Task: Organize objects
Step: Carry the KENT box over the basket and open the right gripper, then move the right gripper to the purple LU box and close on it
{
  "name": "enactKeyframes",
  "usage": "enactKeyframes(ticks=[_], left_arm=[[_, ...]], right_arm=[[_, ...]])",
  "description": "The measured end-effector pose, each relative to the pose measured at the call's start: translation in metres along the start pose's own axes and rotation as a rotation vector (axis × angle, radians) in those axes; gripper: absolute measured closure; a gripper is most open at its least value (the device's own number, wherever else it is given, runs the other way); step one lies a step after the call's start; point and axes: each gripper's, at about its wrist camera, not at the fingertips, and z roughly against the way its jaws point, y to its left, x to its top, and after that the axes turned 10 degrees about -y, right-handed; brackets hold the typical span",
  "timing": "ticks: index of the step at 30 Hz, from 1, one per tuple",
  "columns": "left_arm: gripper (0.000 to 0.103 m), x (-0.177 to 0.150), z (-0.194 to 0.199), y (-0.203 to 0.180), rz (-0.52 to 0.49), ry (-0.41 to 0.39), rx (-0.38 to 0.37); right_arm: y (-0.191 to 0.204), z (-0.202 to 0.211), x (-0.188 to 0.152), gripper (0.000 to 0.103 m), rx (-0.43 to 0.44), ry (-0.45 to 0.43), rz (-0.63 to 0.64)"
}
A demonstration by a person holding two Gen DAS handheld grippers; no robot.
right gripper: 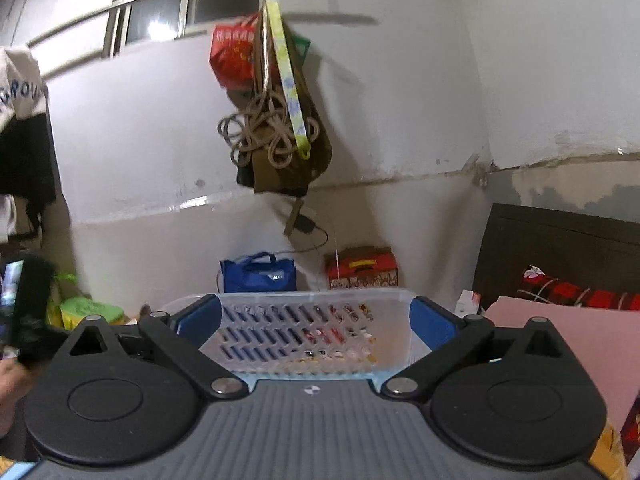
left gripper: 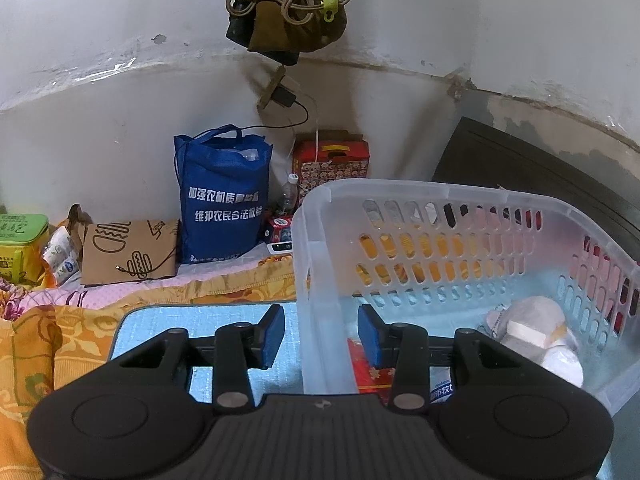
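Left gripper (left gripper: 321, 334) clamped on near wall of basket (left gripper: 400, 196), one pad outside, one inside. Right gripper (right gripper: 317, 322) spread wide, nothing between pads, facing basket's slotted wall (right gripper: 304, 334) from just short of it. Basket: translucent plastic, slotted sides, rounded rim; pale wrapped bundle (left gripper: 536, 332) and red packet (left gripper: 370, 374) inside. Sits on light blue mat (left gripper: 200, 324) over patterned orange bedding (left gripper: 60, 344). Blue bag (left gripper: 222, 200) against scuffed white wall.
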Motion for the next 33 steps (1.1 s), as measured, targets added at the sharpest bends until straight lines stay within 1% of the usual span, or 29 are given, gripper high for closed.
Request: enactKeyframes(ticks=[3, 4, 7, 10, 12, 14, 17, 21, 26, 29, 33], left_arm=[[0.058, 0.000, 0.000, -0.001, -0.002, -0.002, 0.002], [0.058, 0.000, 0.000, -0.001, -0.005, -0.003, 0.003], [0.058, -0.001, 0.001, -0.002, -0.003, -0.002, 0.007], [0.057, -0.001, 0.002, -0.003, -0.003, -0.001, 0.004], [0.057, -0.001, 0.002, -0.003, -0.003, -0.001, 0.003], [0.057, -0.001, 0.002, -0.003, -0.008, -0.002, 0.004], [0.057, -0.001, 0.002, -0.003, -0.005, -0.001, 0.004], [0.056, -0.002, 0.004, -0.006, -0.010, -0.005, 0.009], [0.055, -0.001, 0.004, -0.006, -0.011, -0.005, 0.008], [0.054, -0.001, 0.004, -0.006, -0.020, -0.007, 0.011], [0.054, 0.000, 0.004, -0.007, -0.023, -0.009, 0.017]], right_arm=[[0.013, 0.034, -0.014, 0.000, 0.032, -0.024, -0.014], [0.017, 0.041, -0.019, 0.000, 0.044, -0.019, -0.021], [0.031, 0.050, -0.043, 0.000, 0.097, 0.045, -0.022], [0.046, 0.038, -0.067, 0.000, 0.095, 0.128, 0.017], [0.052, 0.026, -0.078, 0.000, 0.095, 0.186, 0.008], [0.059, 0.018, -0.086, 0.000, 0.110, 0.216, 0.008], [0.068, 0.009, -0.089, 0.000, 0.117, 0.227, 0.023], [0.080, 0.003, -0.092, 0.000, 0.131, 0.249, 0.003], [0.095, -0.003, -0.103, 0.000, 0.142, 0.275, 0.032], [0.100, -0.005, -0.106, 0.000, 0.133, 0.290, 0.054], [0.100, -0.012, -0.110, 0.000, 0.104, 0.307, 0.044]])
